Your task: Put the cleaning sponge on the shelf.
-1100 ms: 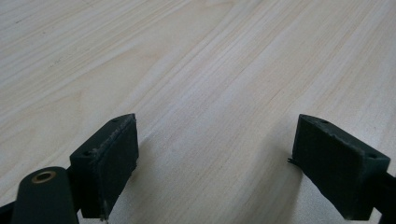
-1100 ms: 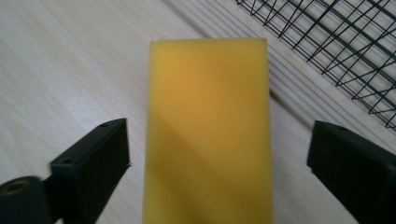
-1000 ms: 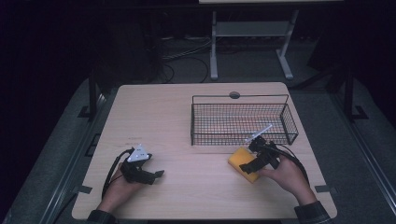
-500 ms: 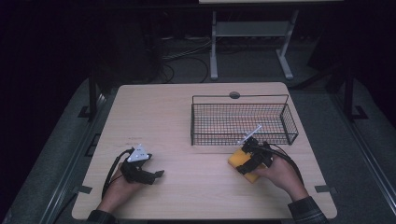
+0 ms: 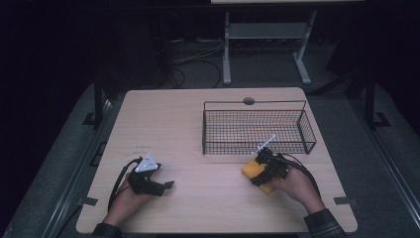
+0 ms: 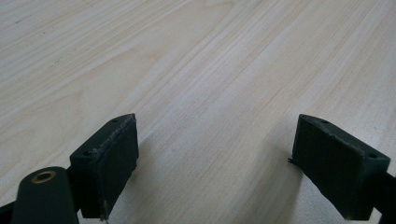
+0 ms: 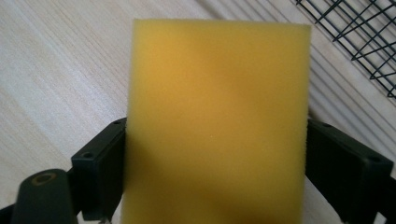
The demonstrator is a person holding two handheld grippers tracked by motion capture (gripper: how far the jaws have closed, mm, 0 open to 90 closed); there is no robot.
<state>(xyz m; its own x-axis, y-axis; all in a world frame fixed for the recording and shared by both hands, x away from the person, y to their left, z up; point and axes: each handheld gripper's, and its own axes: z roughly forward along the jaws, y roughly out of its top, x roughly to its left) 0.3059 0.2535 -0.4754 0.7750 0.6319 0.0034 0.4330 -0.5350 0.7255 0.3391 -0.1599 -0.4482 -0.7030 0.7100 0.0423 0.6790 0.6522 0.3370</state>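
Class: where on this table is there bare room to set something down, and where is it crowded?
Free: the table's left half, from wire basket to left gripper. Crowded: front right, where the right gripper closes around the yellow sponge by the basket.

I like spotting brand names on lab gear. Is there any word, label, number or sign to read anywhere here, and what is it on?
None can be read.
A tiny dark mark on the table, beyond the left gripper: too small to tell whether it is writing.
Yellow sponge between the right gripper jaws: plain, no print.
Wire basket: no tag or label.
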